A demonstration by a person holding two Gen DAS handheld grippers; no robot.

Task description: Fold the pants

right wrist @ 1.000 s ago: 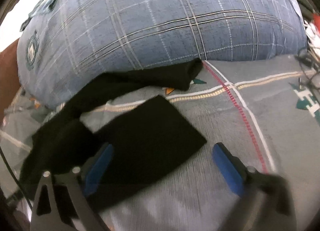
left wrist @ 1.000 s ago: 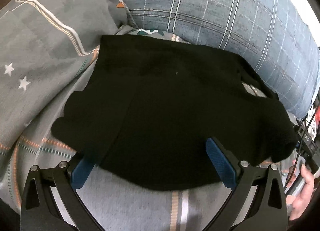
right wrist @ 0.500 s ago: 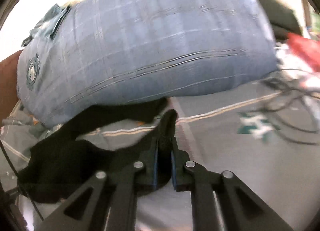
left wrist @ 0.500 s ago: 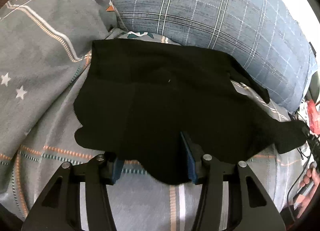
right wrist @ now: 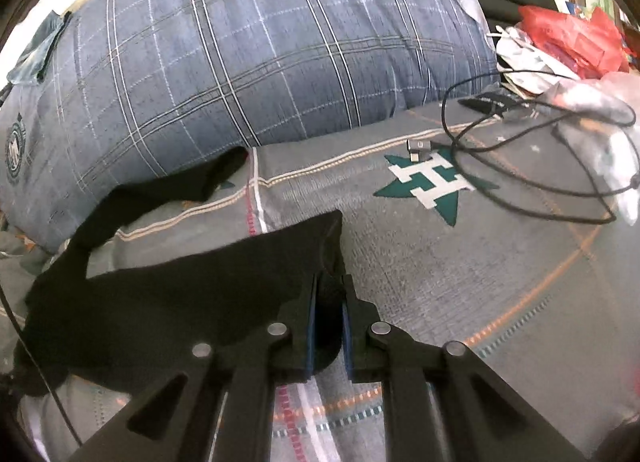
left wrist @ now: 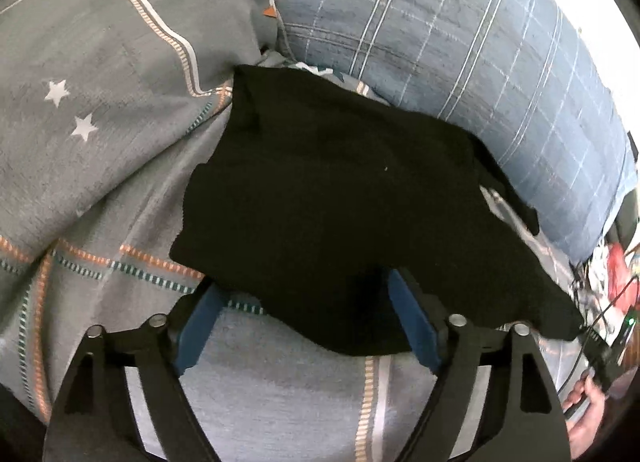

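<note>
The black pants (left wrist: 328, 190) lie on a grey patterned bed cover (left wrist: 100, 166), partly folded, below a blue plaid pillow. My left gripper (left wrist: 304, 314) is open; the near hem of the pants drapes over its blue fingertips (left wrist: 412, 322). In the right wrist view the pants (right wrist: 192, 294) stretch out to the left, with one leg running up to the pillow. My right gripper (right wrist: 328, 302) is shut on the right corner of the pants, low over the cover.
The blue plaid pillow (right wrist: 240, 54) lies across the back. A black cable (right wrist: 528, 166), a small adapter (right wrist: 418, 146), white and red bags (right wrist: 572, 42) sit at the right. A bunched grey blanket (left wrist: 120, 22) rises at left. A hand (left wrist: 584, 422) shows at the lower right.
My left gripper, nearly shut on the hem half a second ago, has opened wide. My right gripper closed on the pants corner and has drawn it to the right.
</note>
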